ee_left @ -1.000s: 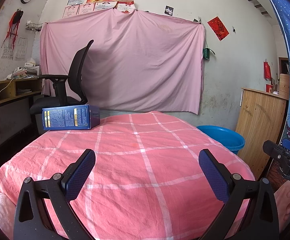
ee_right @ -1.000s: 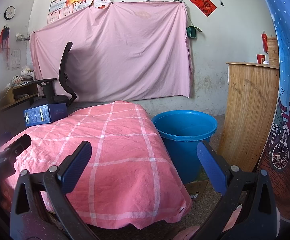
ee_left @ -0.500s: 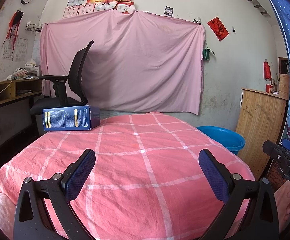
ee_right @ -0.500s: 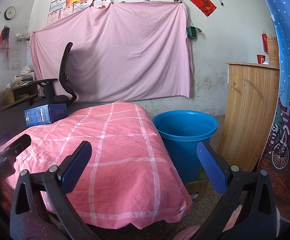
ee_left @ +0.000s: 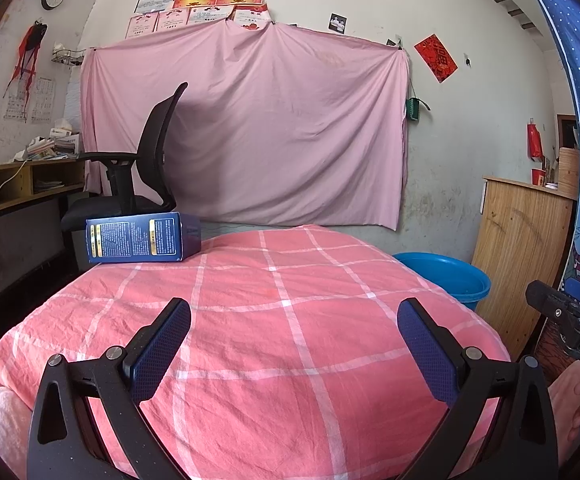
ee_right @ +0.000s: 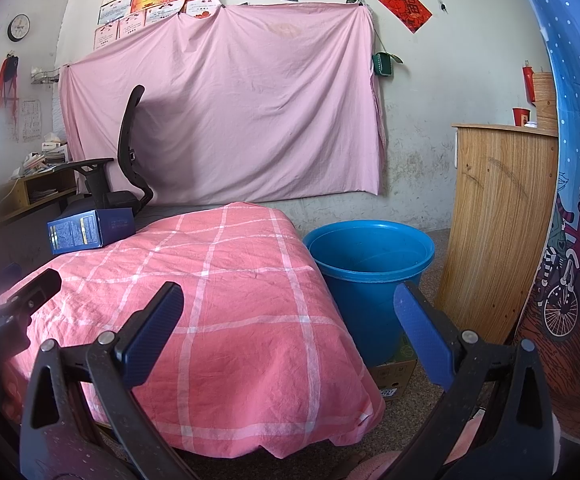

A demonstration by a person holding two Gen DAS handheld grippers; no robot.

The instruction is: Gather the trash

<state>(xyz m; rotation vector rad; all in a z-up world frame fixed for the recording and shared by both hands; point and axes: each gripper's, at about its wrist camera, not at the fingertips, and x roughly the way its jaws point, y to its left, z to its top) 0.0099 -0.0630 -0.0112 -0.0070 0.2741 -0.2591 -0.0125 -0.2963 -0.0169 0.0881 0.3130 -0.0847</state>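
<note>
A dark blue carton (ee_left: pixel 143 237) (ee_right: pixel 90 230) lies on its side at the far left corner of the table, which is covered by a pink checked cloth (ee_left: pixel 274 320) (ee_right: pixel 226 280). A blue plastic bucket (ee_right: pixel 368 280) (ee_left: pixel 448 278) stands on the floor at the table's right side. My left gripper (ee_left: pixel 293 326) hovers open over the near half of the cloth, well short of the carton, with nothing between its fingers. My right gripper (ee_right: pixel 286 320) is open and empty near the table's right front corner, with the bucket just beyond its right finger.
A black office chair (ee_left: pixel 146 172) stands behind the carton, and a desk with shelves (ee_left: pixel 14 188) runs along the left wall. A wooden cabinet (ee_right: pixel 498 216) stands right of the bucket. A small cardboard box (ee_right: pixel 396 370) sits under the bucket. A pink sheet (ee_left: pixel 246 128) hangs behind.
Both views are almost unchanged; the carton sits very slightly lower and further right in the left wrist view. Both grippers stay open.
</note>
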